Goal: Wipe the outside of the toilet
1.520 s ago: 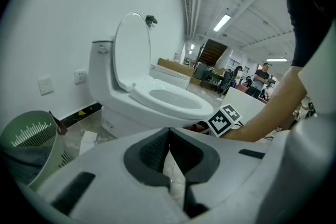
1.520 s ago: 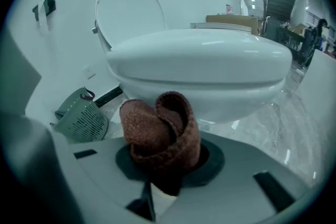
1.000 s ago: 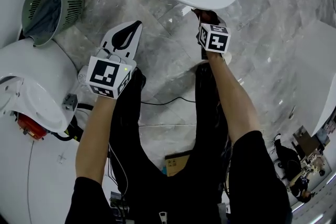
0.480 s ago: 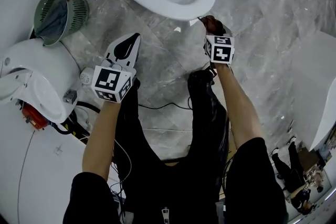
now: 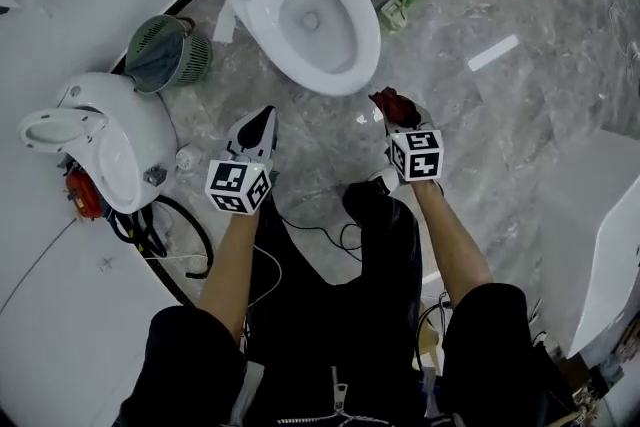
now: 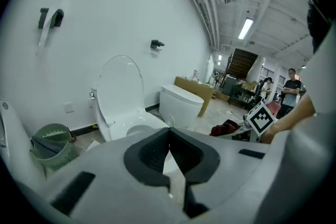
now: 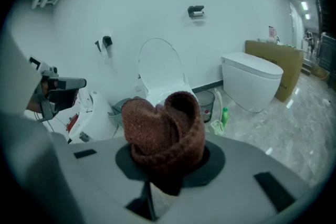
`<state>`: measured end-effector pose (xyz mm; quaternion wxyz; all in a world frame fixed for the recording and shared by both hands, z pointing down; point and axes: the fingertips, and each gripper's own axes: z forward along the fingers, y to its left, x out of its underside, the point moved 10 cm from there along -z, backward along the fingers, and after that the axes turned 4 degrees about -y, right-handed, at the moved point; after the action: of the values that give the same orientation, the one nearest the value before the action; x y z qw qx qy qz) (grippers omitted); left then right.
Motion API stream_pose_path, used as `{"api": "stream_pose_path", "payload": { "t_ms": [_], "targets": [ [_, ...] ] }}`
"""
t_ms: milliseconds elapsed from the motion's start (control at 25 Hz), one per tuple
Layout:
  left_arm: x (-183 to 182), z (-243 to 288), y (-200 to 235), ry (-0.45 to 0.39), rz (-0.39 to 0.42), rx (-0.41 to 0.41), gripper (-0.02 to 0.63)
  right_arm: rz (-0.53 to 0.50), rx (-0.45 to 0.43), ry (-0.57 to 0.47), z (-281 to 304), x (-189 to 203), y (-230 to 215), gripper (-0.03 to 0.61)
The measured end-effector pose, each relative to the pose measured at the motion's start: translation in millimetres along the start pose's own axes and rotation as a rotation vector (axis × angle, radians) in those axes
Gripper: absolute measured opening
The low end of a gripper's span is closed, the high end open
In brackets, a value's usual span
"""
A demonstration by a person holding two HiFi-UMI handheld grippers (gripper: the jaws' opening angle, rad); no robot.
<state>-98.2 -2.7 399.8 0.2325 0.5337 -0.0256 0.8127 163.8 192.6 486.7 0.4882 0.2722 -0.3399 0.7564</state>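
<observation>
Since we've backed off the toilet [image 5: 362, 63], right gripper [image 5: 396, 111] clamping cloth [image 5: 390, 101], left gripper [image 5: 258, 123] closed empty, wiping looks paused.

You'll find no words, brands or numbers to read here — the left cube [image 5: 238, 187] and right cube [image 5: 417, 155] behind your jaws show only square patterns, and the green bottle [image 7: 224, 116] ahead of the right jaws is too small to read.
</observation>
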Motion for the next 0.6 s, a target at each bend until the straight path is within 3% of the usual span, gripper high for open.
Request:
{"api": "stream_pose_path", "payload": {
  "t_ms": [280,440,600],
  "targets": [
    [-118,-36,-59,-0.106,0.044,-0.03,0.009,-0.082,-0.095,-0.119,-86,-122,44,0.085],
    [-163,-66,-82,-0.128,0.099,0.03,0.008,-0.094,-0.11,-0.178,-138,-167,85,0.084],
    [-211,-88,-76,-0.176,0.15,0.073,0.009,-0.066,-0.08,-0.261,-157,-216,122,0.084]
  ]
}}
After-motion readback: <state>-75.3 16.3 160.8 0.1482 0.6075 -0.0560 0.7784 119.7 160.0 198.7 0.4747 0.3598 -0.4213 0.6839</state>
